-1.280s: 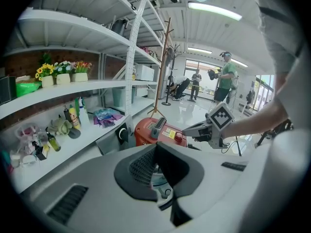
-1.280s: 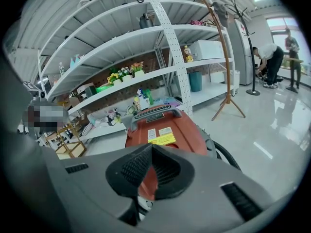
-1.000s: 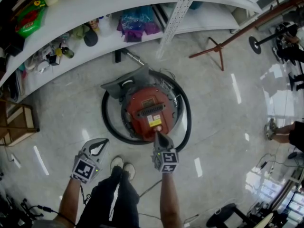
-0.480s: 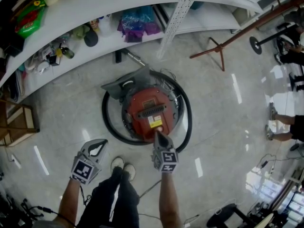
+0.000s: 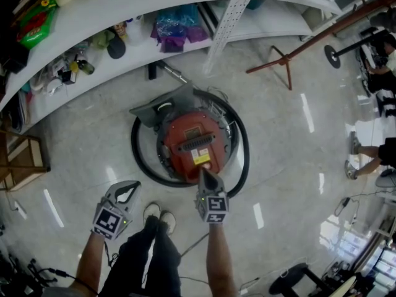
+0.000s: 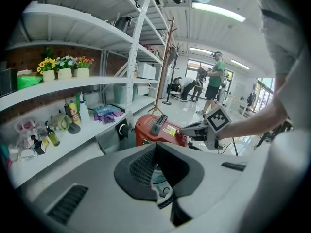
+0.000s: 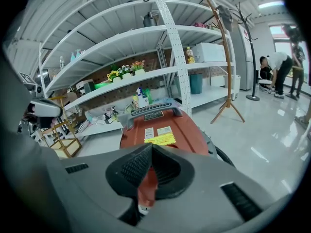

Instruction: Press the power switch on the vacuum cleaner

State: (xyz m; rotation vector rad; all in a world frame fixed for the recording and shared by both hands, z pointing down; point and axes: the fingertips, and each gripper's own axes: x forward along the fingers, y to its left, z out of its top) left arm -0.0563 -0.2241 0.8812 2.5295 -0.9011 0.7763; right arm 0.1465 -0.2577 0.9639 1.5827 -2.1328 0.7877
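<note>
Red and round, the vacuum cleaner (image 5: 195, 142) sits on the glossy grey floor (image 5: 291, 147) in front of a long white shelf (image 5: 154, 5). A black hose (image 5: 137, 159) is looped around its body. A grey carrying handle (image 5: 197, 142) crosses its top, and a yellow label (image 5: 200, 158) lies just below that on the side nearer the person.

The right gripper (image 5: 205, 172) reaches forward with its fingers pressed together into a point. The tip rests at the near edge of the red top, just beside the yellow label. The switch itself cannot be made out under the tip. In the right gripper view the closed fingers frame only red casing, with nothing pinched between them.

The left gripper (image 5: 127, 192) hangs well apart from the vacuum cleaner, low at the person's left side above the floor. Its fingers are also closed tip to tip and empty.

A brown coat stand (image 5: 291, 60) stands on the floor to the right of the vacuum cleaner.
</note>
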